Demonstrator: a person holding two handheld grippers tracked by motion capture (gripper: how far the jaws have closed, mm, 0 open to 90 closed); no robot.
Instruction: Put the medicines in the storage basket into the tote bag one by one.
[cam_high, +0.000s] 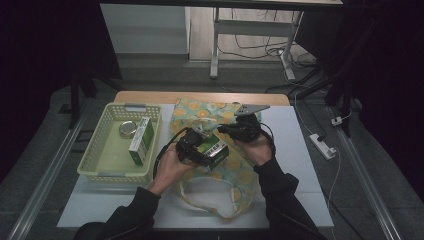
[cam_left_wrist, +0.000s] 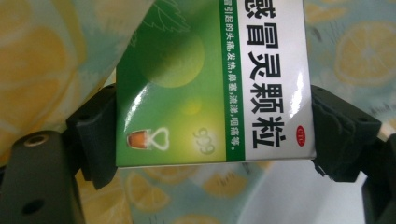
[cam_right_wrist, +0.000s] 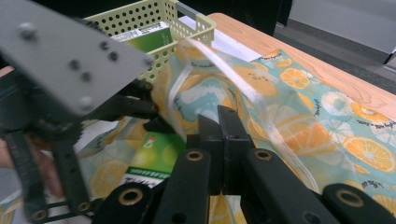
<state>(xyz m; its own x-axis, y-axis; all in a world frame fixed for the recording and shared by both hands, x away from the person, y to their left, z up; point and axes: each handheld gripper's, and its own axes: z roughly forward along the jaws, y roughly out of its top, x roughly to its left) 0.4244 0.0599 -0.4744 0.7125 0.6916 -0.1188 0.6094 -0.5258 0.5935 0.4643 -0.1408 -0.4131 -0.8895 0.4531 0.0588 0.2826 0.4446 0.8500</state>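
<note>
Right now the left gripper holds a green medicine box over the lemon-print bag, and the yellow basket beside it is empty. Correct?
Not quite. The basket is not empty: the high view shows another green box and a round tin inside. The left gripper does clamp the medicine box over the bag.

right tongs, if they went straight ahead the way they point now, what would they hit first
Probably the lemon-print bag: the right tongs are shut against its cloth, near the clear handle, so more of that fabric lies straight ahead. The basket sits farther off to the left, though depth is hard to judge.
</note>
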